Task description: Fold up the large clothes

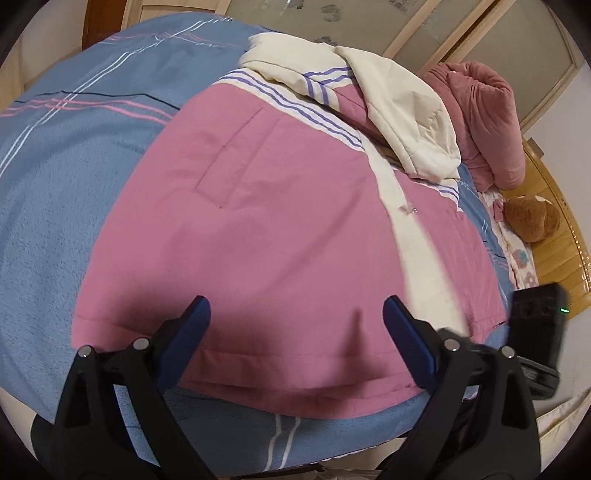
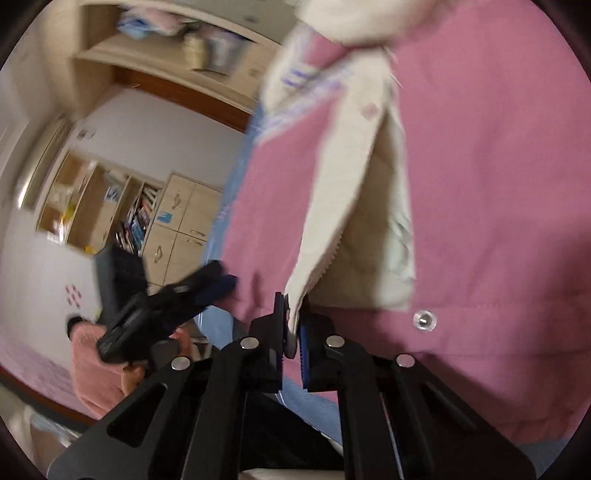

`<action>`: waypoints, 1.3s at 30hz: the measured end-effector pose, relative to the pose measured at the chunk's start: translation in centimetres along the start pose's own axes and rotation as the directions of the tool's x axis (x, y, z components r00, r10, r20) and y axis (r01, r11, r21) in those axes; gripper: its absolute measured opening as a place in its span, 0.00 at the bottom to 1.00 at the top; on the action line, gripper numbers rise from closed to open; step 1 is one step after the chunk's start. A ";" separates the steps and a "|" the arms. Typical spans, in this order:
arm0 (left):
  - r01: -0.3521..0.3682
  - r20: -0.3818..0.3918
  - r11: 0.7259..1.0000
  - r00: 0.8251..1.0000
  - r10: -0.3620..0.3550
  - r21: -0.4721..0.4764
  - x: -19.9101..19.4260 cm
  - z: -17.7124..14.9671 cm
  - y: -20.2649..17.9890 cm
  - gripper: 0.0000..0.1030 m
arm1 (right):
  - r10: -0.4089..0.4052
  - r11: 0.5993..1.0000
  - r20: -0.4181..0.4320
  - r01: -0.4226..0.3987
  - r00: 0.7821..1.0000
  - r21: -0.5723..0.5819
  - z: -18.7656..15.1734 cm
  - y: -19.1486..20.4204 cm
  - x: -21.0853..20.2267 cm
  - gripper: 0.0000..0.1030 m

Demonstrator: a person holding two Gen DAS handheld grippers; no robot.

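A large pink jacket (image 1: 258, 221) with a cream hood (image 1: 406, 110) and purple stripes lies spread on a blue bedspread (image 1: 55, 184). My left gripper (image 1: 295, 306) hangs open just above the jacket's hem, with the hem between its blue pads (image 1: 195, 325) and no grip on it. In the right wrist view the jacket (image 2: 498, 184) fills the right side. My right gripper (image 2: 293, 325) is shut on the lower corner of the cream front placket (image 2: 332, 221), near a metal snap (image 2: 424, 320). The left gripper (image 2: 221, 284) shows blurred at the left, held by a hand in a pink sleeve (image 2: 99, 373).
A folded pink quilt (image 1: 487, 122) and a brown plush toy (image 1: 532, 218) lie by the wooden headboard (image 1: 557, 258) at the right. Sliding wardrobe doors (image 1: 461, 33) stand behind the bed. Shelves and cabinets (image 2: 177, 221) line the far wall.
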State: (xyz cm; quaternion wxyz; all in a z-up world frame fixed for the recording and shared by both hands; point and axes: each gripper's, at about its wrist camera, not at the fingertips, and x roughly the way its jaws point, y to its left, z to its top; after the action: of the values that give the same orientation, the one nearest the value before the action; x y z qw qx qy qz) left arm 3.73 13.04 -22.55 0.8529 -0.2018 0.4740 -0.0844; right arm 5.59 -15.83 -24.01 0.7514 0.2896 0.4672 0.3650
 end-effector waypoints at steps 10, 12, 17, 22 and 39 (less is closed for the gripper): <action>0.017 -0.048 0.984 0.999 -0.008 0.177 1.5 -1.8 -5.3 0.93 | -0.101 0.995 0.110 0.099 0.989 0.023 -1.2 -2.7 -5.4 0.06; 0.011 -0.067 0.981 0.998 0.002 0.195 2.3 -2.5 -5.6 0.94 | -0.123 0.989 0.082 0.115 0.989 0.092 -2.1 -5.1 -5.0 0.06; -0.040 -0.069 0.973 0.996 0.058 0.229 3.1 -2.7 -5.7 0.94 | -0.127 0.984 0.040 0.121 0.991 0.129 -3.1 -6.5 -3.3 0.11; -0.063 -0.055 0.977 0.996 0.076 0.202 1.0 -2.2 -5.1 0.94 | -0.221 0.974 0.054 0.218 0.974 0.057 -2.6 -4.7 -6.3 0.66; -0.218 0.006 0.958 0.975 0.221 0.185 2.0 -1.4 -2.2 0.95 | -0.296 0.953 -0.027 0.293 0.955 -0.080 0.6 -3.4 0.8 0.20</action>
State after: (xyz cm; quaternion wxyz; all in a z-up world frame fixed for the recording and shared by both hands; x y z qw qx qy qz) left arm 3.77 10.04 -23.85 0.8684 -0.0673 0.4900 -0.0345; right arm 7.31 -17.15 -26.83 0.7986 0.1809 0.5055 0.2718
